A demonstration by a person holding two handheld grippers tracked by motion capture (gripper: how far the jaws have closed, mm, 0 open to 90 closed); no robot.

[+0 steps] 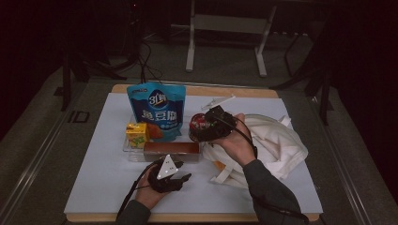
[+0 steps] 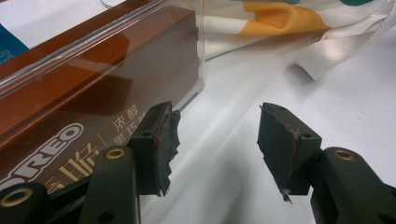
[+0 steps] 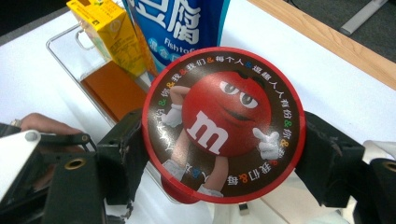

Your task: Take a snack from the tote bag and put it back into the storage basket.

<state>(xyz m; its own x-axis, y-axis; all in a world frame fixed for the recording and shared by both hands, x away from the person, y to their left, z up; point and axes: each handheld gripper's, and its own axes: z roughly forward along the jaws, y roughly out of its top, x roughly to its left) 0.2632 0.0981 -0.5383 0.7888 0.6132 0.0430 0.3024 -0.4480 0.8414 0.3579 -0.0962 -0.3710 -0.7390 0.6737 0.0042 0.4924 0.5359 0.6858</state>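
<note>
My right gripper (image 3: pixel 224 161) is shut on a round M&M's tub (image 3: pixel 224 123) with a red-rimmed lid, one jaw pressing on each side. From above, the tub (image 1: pixel 198 125) hangs in that gripper (image 1: pixel 202 129) between the snack tray and the white bag. My left gripper (image 2: pixel 217 144) stands open over bare white table, with nothing between its jaws. A brown Oreo box (image 2: pixel 79 93) lies just past its left jaw. In the high view the left gripper (image 1: pixel 182 171) sits near the front edge, in front of the Oreo box (image 1: pixel 171 150).
A clear tray (image 1: pixel 127 149) holds a blue snack pouch (image 1: pixel 157 110), a yellow juice carton (image 1: pixel 136 134) and the Oreo box. A crumpled white cloth bag (image 1: pixel 277 140) with an orange patch lies at the right. A thin white item (image 1: pixel 218 101) rests at the back.
</note>
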